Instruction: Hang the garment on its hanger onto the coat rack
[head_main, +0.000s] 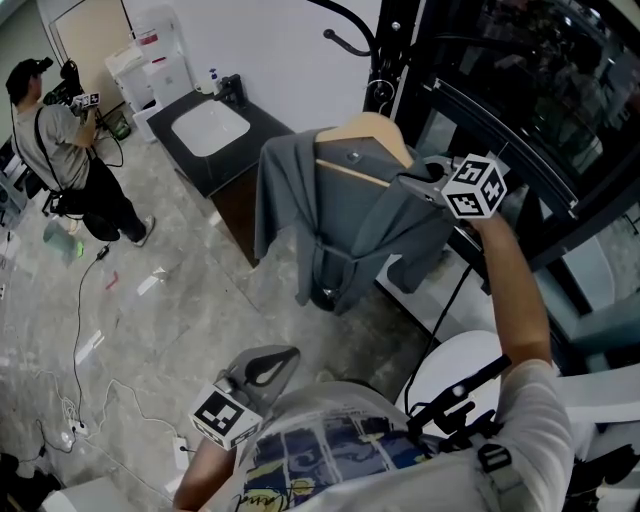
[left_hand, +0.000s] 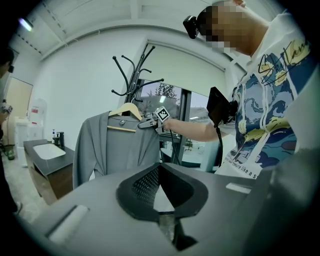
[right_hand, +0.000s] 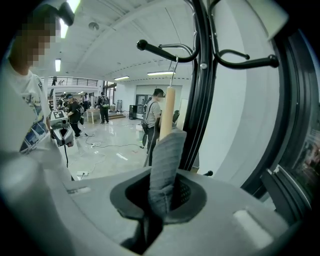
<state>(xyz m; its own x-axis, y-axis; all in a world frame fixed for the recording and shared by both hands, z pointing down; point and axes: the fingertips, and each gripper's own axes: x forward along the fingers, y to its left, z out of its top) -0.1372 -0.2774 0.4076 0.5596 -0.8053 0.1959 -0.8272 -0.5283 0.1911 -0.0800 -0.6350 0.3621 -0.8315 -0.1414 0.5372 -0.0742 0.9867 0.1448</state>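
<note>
The garment (head_main: 330, 220) on its hanger (head_main: 372, 135) is seen hooked over the rack (head_main: 382, 85), with a window frame (head_main: 520, 150) close at right and open floor (head_main: 150, 320) at left. The arm (head_main: 515, 280) is stretched forward, and the right gripper (head_main: 418, 180) is opening with the garment's shoulder pinched between its jaws. The left gripper (head_main: 262, 368) is held low, closed on nothing.

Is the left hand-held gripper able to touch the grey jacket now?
Probably not from there: the left hand-held gripper hangs low by the person's shirt, apart from the grey jacket at the coat rack. Nothing stands between them.
</note>
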